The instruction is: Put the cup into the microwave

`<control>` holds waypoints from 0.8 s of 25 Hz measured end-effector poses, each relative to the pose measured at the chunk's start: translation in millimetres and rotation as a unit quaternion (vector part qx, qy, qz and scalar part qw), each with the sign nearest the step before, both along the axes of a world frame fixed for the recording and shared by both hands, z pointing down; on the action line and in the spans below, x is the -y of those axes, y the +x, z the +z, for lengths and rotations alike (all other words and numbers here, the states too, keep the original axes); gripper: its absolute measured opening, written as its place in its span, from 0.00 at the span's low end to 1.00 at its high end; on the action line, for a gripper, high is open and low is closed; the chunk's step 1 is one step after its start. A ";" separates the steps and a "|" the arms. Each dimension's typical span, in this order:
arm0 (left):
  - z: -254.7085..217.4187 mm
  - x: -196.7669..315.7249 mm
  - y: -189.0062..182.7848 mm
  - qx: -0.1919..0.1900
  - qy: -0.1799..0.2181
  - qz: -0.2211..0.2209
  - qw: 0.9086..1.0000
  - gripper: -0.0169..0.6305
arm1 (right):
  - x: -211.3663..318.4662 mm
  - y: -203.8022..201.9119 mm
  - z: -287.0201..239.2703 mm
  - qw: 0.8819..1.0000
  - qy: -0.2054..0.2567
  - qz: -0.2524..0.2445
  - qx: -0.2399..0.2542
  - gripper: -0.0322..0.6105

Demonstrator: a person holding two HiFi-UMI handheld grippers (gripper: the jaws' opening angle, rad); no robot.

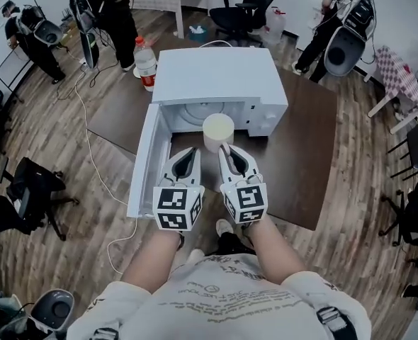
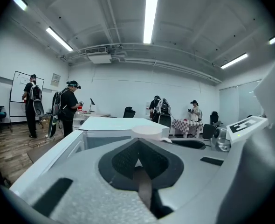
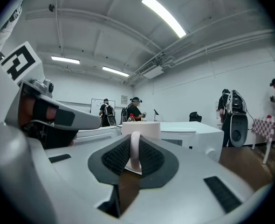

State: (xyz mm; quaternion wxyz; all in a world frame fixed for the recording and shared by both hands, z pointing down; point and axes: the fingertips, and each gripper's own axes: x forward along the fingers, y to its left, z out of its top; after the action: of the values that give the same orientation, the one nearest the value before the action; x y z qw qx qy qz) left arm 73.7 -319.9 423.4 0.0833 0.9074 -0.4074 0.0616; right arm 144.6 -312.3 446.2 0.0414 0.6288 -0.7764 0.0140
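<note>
The cup point(image 1: 218, 129) stands upright, its long axis vertical and its round top facing up. It is at the open mouth of the microwave point(image 1: 216, 76), right at the front edge of the cavity and ahead of the turntable point(image 1: 198, 112). Its handle point(image 3: 134, 148) points back toward the person, away from the cavity.

The right gripper point(image 1: 223, 147) points level at the cup, with its jaws pinched on that handle. The left gripper point(image 1: 193, 149) lies just beside it on the left, level with it. Its jaws are pressed together with nothing between them, and their tips are near the cup's side.

The microwave sits toward the far edge of the dark table point(image 1: 301, 161). Its door point(image 1: 144, 161) is swung wide to the left, reaching back toward the near edge.

The head view shows the cup's top and the open cavity, but the right gripper hides the handle there. The right gripper view shows the handle as an upright loop clamped between the dark pads, with the cup's wall rising behind it. The left gripper view catches only the cup's rim above its own closed jaws.

From these angles it is hard to say whether the cup's base rests on the table or hangs just clear of it.
</note>
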 end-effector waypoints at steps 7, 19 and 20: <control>22.6 33.6 4.4 0.015 -0.017 -0.021 1.000 0.05 | 54.2 19.9 42.5 0.999 -0.021 -0.019 0.029 0.12; 53.3 79.5 0.3 0.035 -0.038 -0.057 0.997 0.05 | 133.0 7.5 101.8 0.996 -0.030 -0.077 0.011 0.12; 57.2 80.8 0.5 0.037 -0.041 -0.059 0.997 0.05 | 138.5 8.9 106.0 0.996 -0.031 -0.076 0.014 0.12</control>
State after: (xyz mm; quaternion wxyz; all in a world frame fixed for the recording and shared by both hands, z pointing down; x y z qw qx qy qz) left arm 74.2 -400.7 480.6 0.1082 0.8749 -0.4598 0.1067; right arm 153.5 -450.8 552.2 0.0510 0.5658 -0.8218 0.0442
